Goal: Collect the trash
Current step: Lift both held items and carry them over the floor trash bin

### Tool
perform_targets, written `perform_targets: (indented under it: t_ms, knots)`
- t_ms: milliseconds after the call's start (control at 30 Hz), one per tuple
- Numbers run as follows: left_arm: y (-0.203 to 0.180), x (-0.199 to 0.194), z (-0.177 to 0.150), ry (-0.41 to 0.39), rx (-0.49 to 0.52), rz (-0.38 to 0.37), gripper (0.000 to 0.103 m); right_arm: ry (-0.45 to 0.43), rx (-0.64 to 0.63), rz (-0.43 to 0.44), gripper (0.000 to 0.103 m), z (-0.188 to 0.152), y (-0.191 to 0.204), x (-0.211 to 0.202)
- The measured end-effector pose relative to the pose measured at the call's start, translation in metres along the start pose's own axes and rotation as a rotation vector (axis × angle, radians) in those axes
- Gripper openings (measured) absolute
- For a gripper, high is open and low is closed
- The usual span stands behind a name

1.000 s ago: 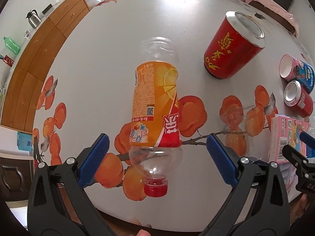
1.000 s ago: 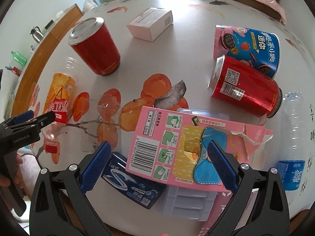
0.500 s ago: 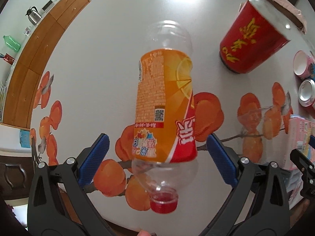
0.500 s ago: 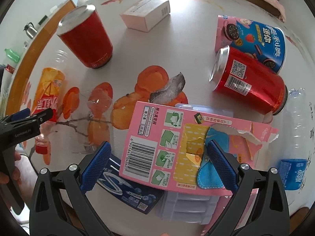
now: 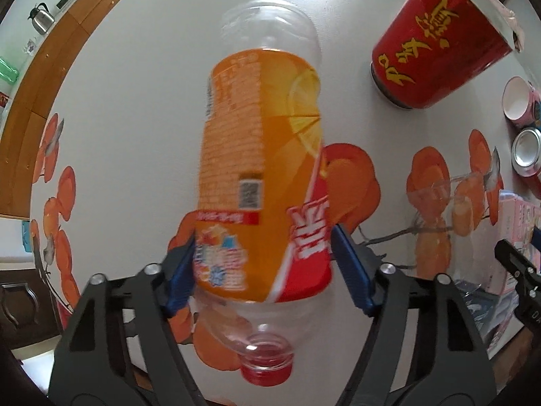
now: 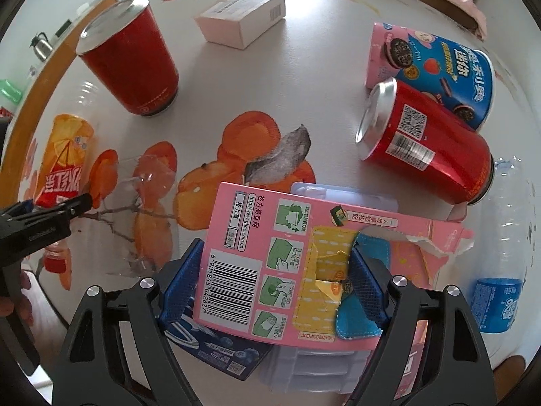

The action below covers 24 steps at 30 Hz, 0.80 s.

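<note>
On the left side of the tabletop (image 5: 142, 108) an empty clear plastic bottle (image 5: 263, 155) lies on its side, orange label up, red cap toward the near edge. The left tool (image 5: 262, 267) has just been closing and now pinches the bottle's labelled lower body, one blue pad against each flank, with no gap that I can see. I'd judge the bottle very light and thin-walled; it will likely buckle under a hard squeeze and its round, slick label could roll or slip. Holding it across the wider labelled part seems sensible, as the neck tapers away.

Further right, a torn pink cardboard box (image 6: 290, 264) rests flat on a pale plastic tray (image 6: 314, 365) with a dark blue packet (image 6: 219, 355) under its near corner. The right tool (image 6: 274, 280) has also just been closing. Its pads sit at the box's left edge and at the torn yellow and blue flap, about touching, though I cannot tell whether they press yet. The box looks light and flimsy and would crumple easily; the intact barcode end should hold better than the ripped part. A red can (image 6: 426, 149) on its side and a snack cup (image 6: 436, 71) lie well beyond.
</note>
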<state>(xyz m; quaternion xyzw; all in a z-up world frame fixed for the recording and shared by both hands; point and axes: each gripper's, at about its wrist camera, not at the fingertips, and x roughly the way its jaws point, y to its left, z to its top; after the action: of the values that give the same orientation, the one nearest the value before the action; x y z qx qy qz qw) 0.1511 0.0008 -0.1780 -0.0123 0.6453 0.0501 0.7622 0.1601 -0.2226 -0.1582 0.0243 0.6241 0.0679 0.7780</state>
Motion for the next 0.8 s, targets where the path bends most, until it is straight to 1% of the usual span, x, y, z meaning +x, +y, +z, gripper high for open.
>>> perform_targets:
  t_ms: [100,200,233,400,433,500,600,667,800]
  knots:
    - [0.006,0.0,-0.008,-0.004,-0.014,-0.049,0.063,-0.005,-0.006,0.009,0.079,0.002,0.002,-0.001]
    - [0.01,-0.002,-0.012,-0.016,-0.037,-0.055,0.063,-0.027,0.006,0.02,0.079,0.0,-0.003,-0.013]
    - [0.012,-0.006,-0.014,-0.028,-0.044,-0.057,0.063,-0.036,0.011,0.034,0.079,0.0,-0.006,-0.019]
    - [0.018,-0.027,-0.023,-0.066,-0.059,-0.084,0.063,-0.084,0.071,0.16,0.079,0.005,-0.025,-0.046]
    - [0.018,-0.032,-0.025,-0.077,-0.062,-0.086,0.063,-0.106,0.07,0.138,0.079,0.006,-0.019,-0.05]
    - [0.022,-0.042,-0.031,-0.098,-0.071,-0.098,0.063,-0.12,0.07,0.162,0.079,0.007,-0.022,-0.062]
    - [0.023,-0.055,-0.04,-0.122,-0.085,-0.119,0.063,-0.146,0.053,0.207,0.079,0.003,-0.026,-0.082]
    - [0.023,-0.062,-0.043,-0.133,-0.097,-0.13,0.063,-0.168,0.025,0.206,0.079,-0.005,-0.023,-0.097]
    - [0.022,-0.077,-0.054,-0.161,-0.105,-0.136,0.063,-0.207,-0.038,0.223,0.079,-0.009,-0.01,-0.117]
